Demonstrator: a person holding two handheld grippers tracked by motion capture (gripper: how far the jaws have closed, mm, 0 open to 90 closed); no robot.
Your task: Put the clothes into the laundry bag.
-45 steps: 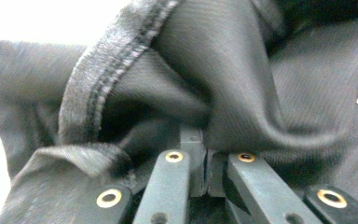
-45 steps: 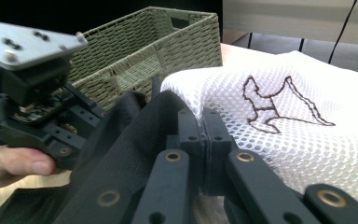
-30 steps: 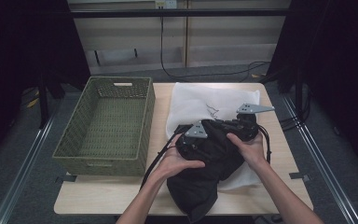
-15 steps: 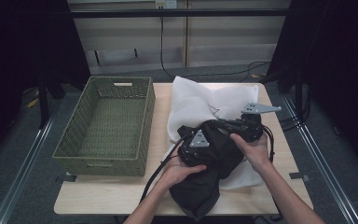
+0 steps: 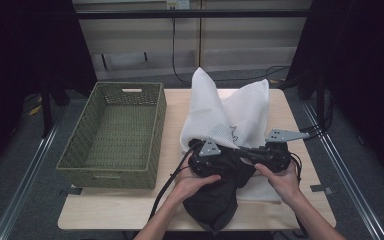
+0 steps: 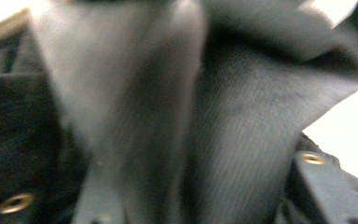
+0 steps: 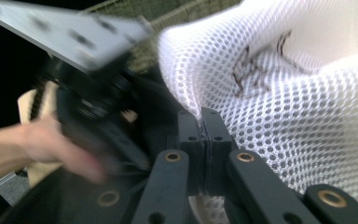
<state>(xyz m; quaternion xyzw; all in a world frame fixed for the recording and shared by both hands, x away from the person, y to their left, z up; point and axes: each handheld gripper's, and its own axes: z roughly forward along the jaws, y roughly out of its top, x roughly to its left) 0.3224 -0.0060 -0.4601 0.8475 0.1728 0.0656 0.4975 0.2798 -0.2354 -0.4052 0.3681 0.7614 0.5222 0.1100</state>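
Right now my right tool (image 7: pixel 203 122) is pinched shut on the white mesh bag's (image 5: pixel 230 112) rim, holding it up above the tabletop (image 5: pixel 175 122). My left tool (image 5: pixel 215 162) is buried in the black garment (image 5: pixel 215 200) at the bag's mouth; its jaws have just been reopening, grip unclear. If that thin mesh slips, the mouth collapses and the garment bunches outside.

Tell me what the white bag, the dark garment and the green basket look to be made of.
White bag: a soft synthetic mesh, matte; the right gripper view shows rows of small round holes. Dark garment: black woven or knitted cloth, dull, with a fine ribbed texture; exact fibre unclear. Green basket: woven wicker or a plastic imitation, olive and matte, with visible weave.
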